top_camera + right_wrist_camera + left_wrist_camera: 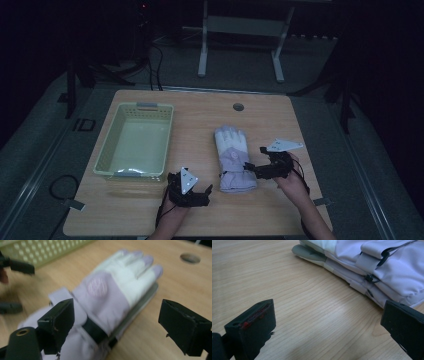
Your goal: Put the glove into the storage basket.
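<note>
A lilac and white winter glove (pixel 232 157) lies flat on the wooden table (pixel 200 120), fingers pointing away from me, cuff toward me. In the right gripper view the glove (pixel 110 297) has a round patch on its back and a dark wrist strap. My right gripper (pixel 248 168) stands open at the glove's cuff on its right side; its jaws are wide apart over the wrist (pixel 116 327). My left gripper (pixel 209 191) is open, low over bare wood just left of the cuff (pixel 382 272), touching nothing (pixel 329 327).
A pale green plastic basket (pixel 136 141) stands empty at the table's left half. A round cable hole (pixel 238 107) sits near the far edge. Behind the table, a white desk frame (pixel 240 40) stands on the grey floor.
</note>
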Demonstrator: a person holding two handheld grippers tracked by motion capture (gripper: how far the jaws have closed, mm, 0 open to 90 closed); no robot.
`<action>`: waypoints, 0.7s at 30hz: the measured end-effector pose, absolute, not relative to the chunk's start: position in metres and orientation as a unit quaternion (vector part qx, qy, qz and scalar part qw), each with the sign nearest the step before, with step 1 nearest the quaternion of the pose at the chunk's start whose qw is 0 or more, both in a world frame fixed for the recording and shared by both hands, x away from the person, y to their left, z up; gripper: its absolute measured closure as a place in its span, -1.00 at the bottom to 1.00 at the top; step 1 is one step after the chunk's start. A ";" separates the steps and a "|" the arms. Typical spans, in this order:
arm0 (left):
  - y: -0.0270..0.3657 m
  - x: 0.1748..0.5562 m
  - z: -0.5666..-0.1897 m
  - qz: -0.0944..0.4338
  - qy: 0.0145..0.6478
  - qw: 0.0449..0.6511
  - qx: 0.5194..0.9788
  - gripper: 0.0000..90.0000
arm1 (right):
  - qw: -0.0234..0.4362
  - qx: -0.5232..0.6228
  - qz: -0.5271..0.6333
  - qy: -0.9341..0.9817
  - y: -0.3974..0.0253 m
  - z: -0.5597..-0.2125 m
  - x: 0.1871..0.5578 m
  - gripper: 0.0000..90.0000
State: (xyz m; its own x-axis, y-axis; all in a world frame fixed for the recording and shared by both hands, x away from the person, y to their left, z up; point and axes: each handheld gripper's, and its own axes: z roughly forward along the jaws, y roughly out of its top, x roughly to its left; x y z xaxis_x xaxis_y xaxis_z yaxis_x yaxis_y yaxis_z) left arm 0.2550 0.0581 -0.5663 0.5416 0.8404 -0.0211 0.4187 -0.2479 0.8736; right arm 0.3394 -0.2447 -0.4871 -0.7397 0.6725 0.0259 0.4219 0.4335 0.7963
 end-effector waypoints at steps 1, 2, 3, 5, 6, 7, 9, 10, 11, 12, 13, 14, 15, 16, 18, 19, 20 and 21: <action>0.057 0.255 -0.566 0.230 0.418 0.449 0.756 -1.00 | 0.152 0.331 0.412 0.835 -0.247 -0.490 0.339 -0.75; 0.055 0.256 -0.565 0.225 0.420 0.445 0.758 -1.00 | 0.152 0.332 0.411 0.835 -0.248 -0.491 0.339 -0.75; 0.053 0.255 -0.565 0.223 0.419 0.445 0.760 -1.00 | 0.148 0.331 0.410 0.837 -0.250 -0.493 0.339 -0.76; 0.051 0.256 -0.562 0.208 0.412 0.448 0.766 -1.00 | 0.150 0.335 0.408 0.836 -0.253 -0.495 0.339 -0.76; 0.050 0.256 -0.559 0.198 0.412 0.449 0.768 -1.00 | 0.148 0.334 0.409 0.836 -0.253 -0.496 0.338 -0.76; 0.050 0.258 -0.557 0.198 0.411 0.445 0.771 -1.00 | 0.154 0.333 0.410 0.835 -0.254 -0.496 0.338 -0.76; 0.049 0.259 -0.552 0.208 0.403 0.448 0.770 -1.00 | 0.156 0.334 0.412 0.834 -0.255 -0.496 0.338 -0.76; 0.048 0.260 -0.549 0.216 0.397 0.450 0.771 -1.00 | 0.159 0.333 0.413 0.833 -0.255 -0.495 0.338 -0.74; 0.048 0.260 -0.547 0.219 0.396 0.450 0.770 -1.00 | 0.160 0.336 0.415 0.830 -0.256 -0.494 0.339 -0.69; 0.046 0.260 -0.544 0.221 0.396 0.454 0.767 -1.00 | 0.162 0.339 0.416 0.828 -0.256 -0.494 0.339 -0.69; 0.045 0.260 -0.541 0.219 0.394 0.455 0.768 -1.00 | 0.173 0.337 0.414 0.828 -0.255 -0.493 0.340 -0.64; 0.043 0.261 -0.538 0.214 0.393 0.456 0.770 -1.00 | 0.185 0.334 0.410 0.829 -0.255 -0.492 0.341 -0.60; 0.041 0.261 -0.535 0.207 0.397 0.455 0.770 -1.00 | 0.191 0.337 0.408 0.827 -0.254 -0.491 0.342 -0.58; 0.041 0.261 -0.535 0.207 0.397 0.455 0.770 -1.00 | 0.193 0.336 0.409 0.826 -0.253 -0.490 0.343 -0.50; 0.033 0.265 -0.525 0.193 0.411 0.441 0.774 -1.00 | 0.207 0.338 0.410 0.822 -0.252 -0.488 0.345 -0.39; 0.029 0.266 -0.522 0.194 0.412 0.440 0.774 -1.00 | 0.216 0.334 0.405 0.823 -0.252 -0.487 0.346 -0.29; 0.026 0.268 -0.519 0.192 0.408 0.437 0.778 -1.00 | 0.226 0.328 0.401 0.825 -0.250 -0.486 0.347 -0.29; 0.022 0.270 -0.517 0.193 0.409 0.432 0.780 -1.00 | 0.237 0.328 0.400 0.822 -0.248 -0.485 0.347 -0.26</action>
